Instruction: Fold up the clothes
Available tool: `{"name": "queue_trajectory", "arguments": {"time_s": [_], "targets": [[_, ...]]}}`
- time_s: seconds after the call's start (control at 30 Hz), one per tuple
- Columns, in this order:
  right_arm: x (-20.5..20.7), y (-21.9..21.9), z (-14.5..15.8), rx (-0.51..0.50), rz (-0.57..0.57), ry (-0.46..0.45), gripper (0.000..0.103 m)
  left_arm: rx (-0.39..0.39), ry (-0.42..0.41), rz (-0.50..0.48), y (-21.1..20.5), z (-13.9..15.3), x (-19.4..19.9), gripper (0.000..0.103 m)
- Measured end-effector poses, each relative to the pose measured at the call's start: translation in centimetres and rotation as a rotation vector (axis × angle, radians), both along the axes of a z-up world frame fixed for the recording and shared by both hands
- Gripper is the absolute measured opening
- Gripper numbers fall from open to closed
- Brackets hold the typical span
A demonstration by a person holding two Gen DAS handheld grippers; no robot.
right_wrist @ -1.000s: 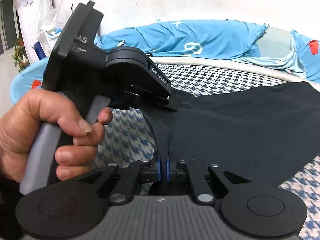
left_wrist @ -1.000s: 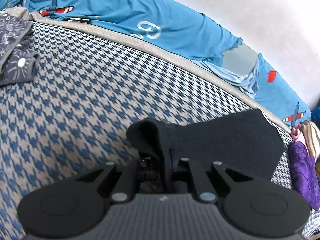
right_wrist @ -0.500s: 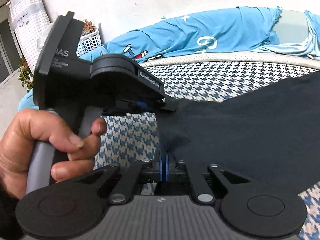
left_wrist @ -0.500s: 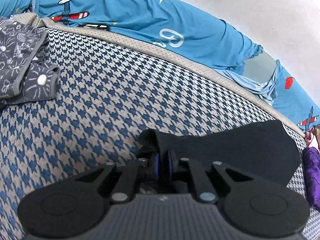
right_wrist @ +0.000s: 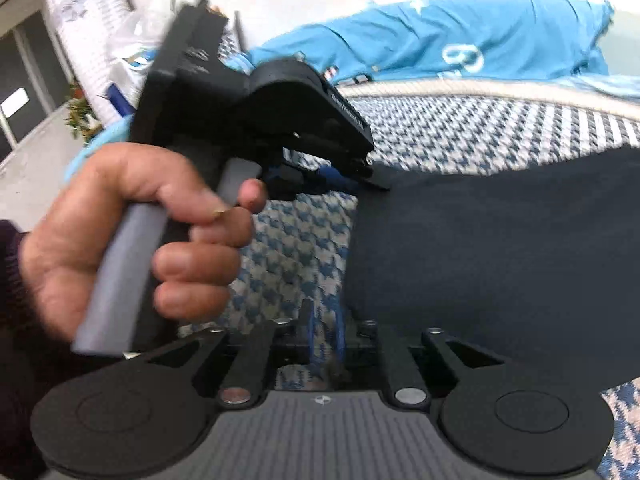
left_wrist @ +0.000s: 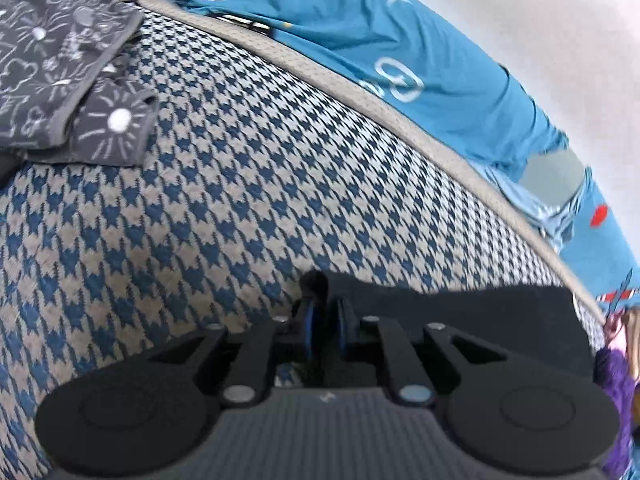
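In the left wrist view, the left gripper (left_wrist: 325,320) fills the bottom of the frame, its blue-padded fingers a little apart with a fold of the black garment (left_wrist: 480,320) between them; whether the pads actually pinch the cloth is hard to make out, since the fold hides the gap. The garment spreads to the lower right, lying flat on the houndstooth mattress (left_wrist: 248,184), and its near edge is cut off behind the gripper body. At the right edge a purple cloth (left_wrist: 618,392) is only partly in frame. In the upper left lies a folded grey patterned garment (left_wrist: 68,80). Beyond the mattress's beige border, a blue printed sheet (left_wrist: 400,48) runs across the top against a white wall.

In the right wrist view, the right gripper (right_wrist: 323,332) sits at bottom centre with its fingers apart, bare mattress showing between them; the garment's edge lies just right of them. On the left, blurred, a hand (right_wrist: 132,240) grips the grey handle of the left gripper, whose head reaches the garment's far corner at frame centre and hides that corner. The garment covers the right half, cut off by the frame edge.
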State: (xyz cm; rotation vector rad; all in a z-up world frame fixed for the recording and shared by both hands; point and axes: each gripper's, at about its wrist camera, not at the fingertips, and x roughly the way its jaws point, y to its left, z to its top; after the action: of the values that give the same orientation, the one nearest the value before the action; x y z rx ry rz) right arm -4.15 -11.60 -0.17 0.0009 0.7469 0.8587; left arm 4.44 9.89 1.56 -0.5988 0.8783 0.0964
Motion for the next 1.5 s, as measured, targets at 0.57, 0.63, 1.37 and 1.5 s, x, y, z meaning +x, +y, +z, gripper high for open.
{"name": "queue_trajectory", "arguments": {"time_s": [0.57, 0.63, 1.37, 1.5], "targets": [[3.2, 3.8, -0.1, -0.132, -0.003, -0.19, 0.035, 0.035, 0.044, 0.003, 1.9, 0.7, 1.6, 0.022], [3.8, 4.8, -0.5, -0.168, 0.011, -0.216, 0.036, 0.029, 0.047, 0.0, 1.9, 0.7, 1.9, 0.022], [10.0, 6.6, -2.0, -0.091, -0.066, -0.135, 0.008, 0.008, 0.027, 0.041, 2.6, 0.9, 1.2, 0.027], [11.0, 6.0, -1.0, 0.019, -0.091, -0.076, 0.008, 0.026, 0.01, 0.052, 2.7, 1.4, 1.0, 0.027]]}}
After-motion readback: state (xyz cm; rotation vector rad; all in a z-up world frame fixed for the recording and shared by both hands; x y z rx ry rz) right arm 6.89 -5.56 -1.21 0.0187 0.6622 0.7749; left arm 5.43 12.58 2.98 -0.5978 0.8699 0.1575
